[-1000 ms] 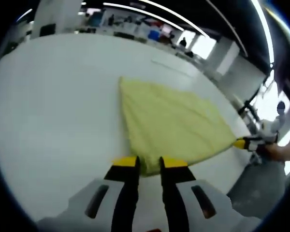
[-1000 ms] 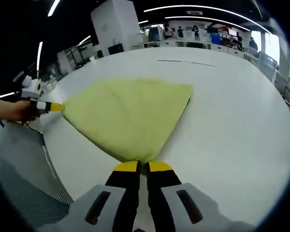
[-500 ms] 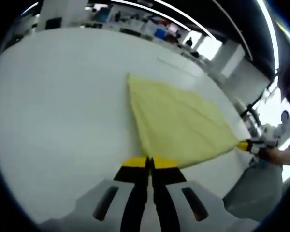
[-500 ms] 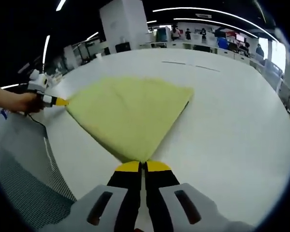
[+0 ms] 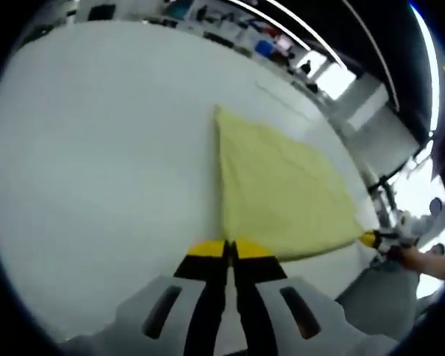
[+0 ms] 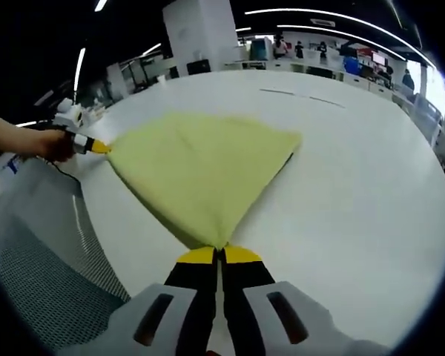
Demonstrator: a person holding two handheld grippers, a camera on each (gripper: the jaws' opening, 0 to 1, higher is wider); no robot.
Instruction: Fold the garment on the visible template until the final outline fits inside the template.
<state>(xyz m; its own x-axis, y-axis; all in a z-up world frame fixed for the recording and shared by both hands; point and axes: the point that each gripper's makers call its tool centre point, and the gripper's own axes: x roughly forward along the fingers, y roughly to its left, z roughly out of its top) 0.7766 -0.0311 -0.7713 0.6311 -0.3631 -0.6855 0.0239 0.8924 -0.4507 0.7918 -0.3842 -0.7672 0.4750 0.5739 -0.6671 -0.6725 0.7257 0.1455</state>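
Observation:
A pale yellow garment (image 5: 274, 193) lies spread on a white table (image 5: 96, 148). My left gripper (image 5: 229, 248) is shut on its near corner, yellow tips pressed together. In the right gripper view the same garment (image 6: 200, 167) fans out from my right gripper (image 6: 219, 254), which is shut on another corner. The right gripper's yellow tip (image 5: 368, 239) shows at the garment's far corner in the left gripper view, held by a hand. The left gripper's tip (image 6: 96, 146) shows at the left corner in the right gripper view. A thin template line (image 6: 300, 96) marks the table beyond the garment.
The table edge (image 6: 96, 230) runs on the left, with a grey mesh floor mat (image 6: 37, 274) below it. Desks, shelves and a white pillar (image 6: 200, 33) stand far behind. White table surface (image 6: 371, 193) stretches to the right of the garment.
My left gripper went from open around the garment's corner to shut on it. Both views have shifted slightly and the garment is pulled tauter between the two grippers.

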